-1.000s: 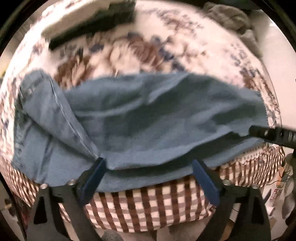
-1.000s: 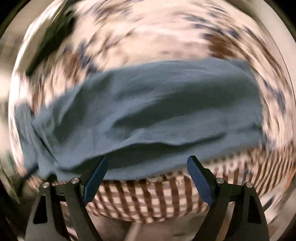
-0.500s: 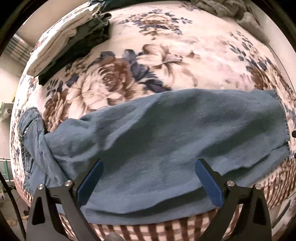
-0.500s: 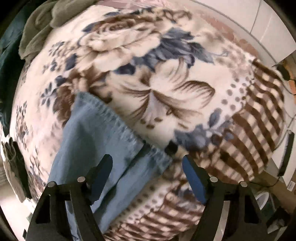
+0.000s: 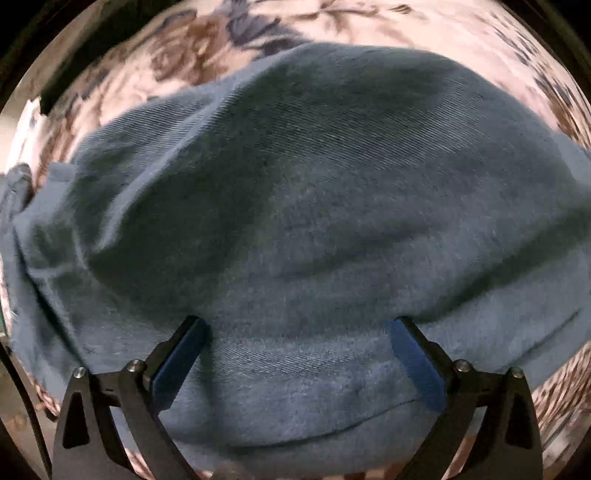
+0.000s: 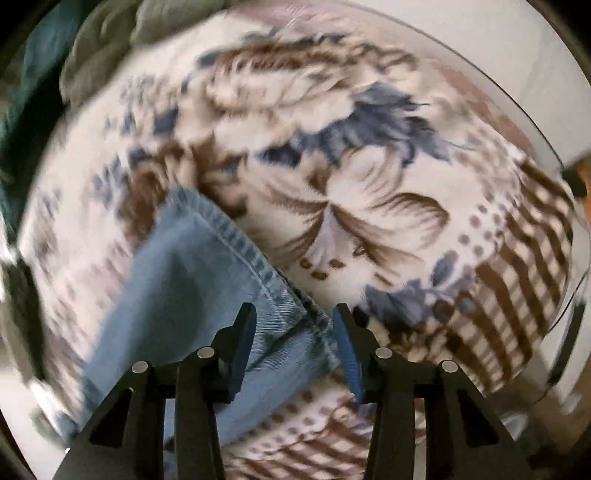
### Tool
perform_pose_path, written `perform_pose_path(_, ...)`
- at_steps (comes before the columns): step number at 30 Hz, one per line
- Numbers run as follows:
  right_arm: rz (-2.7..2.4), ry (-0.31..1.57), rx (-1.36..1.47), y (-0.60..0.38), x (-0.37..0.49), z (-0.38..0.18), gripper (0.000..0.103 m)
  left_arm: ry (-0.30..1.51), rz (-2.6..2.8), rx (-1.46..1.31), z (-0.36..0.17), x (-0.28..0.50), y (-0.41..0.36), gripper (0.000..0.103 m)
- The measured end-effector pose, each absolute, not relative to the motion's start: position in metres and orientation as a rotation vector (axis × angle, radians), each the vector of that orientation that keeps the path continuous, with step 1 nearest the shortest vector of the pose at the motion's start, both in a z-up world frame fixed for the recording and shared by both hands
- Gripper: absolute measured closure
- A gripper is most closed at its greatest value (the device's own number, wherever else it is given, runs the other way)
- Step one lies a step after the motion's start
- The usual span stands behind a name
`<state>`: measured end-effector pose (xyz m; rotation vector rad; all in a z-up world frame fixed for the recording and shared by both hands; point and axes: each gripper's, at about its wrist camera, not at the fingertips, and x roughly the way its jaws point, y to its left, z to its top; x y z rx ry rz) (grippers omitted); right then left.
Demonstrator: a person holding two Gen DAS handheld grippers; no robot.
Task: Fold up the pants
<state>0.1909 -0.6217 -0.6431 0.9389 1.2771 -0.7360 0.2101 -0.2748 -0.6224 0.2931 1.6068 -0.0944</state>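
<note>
Blue denim pants lie folded lengthwise on a floral blanket and fill the left wrist view. My left gripper is open, low over the middle of the pants, its blue pads wide apart above the cloth. In the right wrist view the hem end of the pants lies on the blanket. My right gripper straddles the hem corner, its jaws partly closed with the denim edge between the pads; a gap still shows.
Olive and dark green clothes are piled at the blanket's far left corner. The blanket's brown checked border runs along its right edge, with a white wall beyond.
My left gripper has dropped close over the pants. My right gripper has moved in on the hem corner and its jaws have narrowed around it.
</note>
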Motion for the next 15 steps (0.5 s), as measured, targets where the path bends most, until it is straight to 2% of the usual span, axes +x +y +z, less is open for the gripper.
perform_pose_path(1,-0.709,1.246,1.003,-0.62,0.188,-0.643,0.04,1.615,-0.082,0.277,-0.625,0.213,-0.274,0.0)
perform_pose_path(7,-0.604,1.287,1.346,-0.608,0.181,-0.71,0.04,1.671,-0.06,0.265,-0.626,0.221,-0.274,0.0)
perform_pose_path(11,-0.62,1.148,1.469,-0.609,0.172,-0.732,0.04,1.59,-0.02,0.287,-0.598,0.218,-0.271,0.0)
perform_pose_path(12,-0.617,1.12,1.457,-0.609,0.174,-0.73,0.044,1.573,-0.012,0.294,-0.592,0.217,-0.271,0.0)
perform_pose_path(13,-0.614,1.109,1.42,-0.612,0.179,-0.727,0.067,1.557,-0.006,0.293,-0.585,0.214,-0.27,0.0)
perform_pose_path(14,-0.624,1.113,1.367,-0.609,0.183,-0.723,0.081,1.544,-0.003,0.29,-0.58,0.212,-0.27,0.0)
perform_pose_path(15,-0.641,1.132,1.304,-0.605,0.186,-0.718,0.089,1.531,-0.001,0.29,-0.575,0.21,-0.269,0.0)
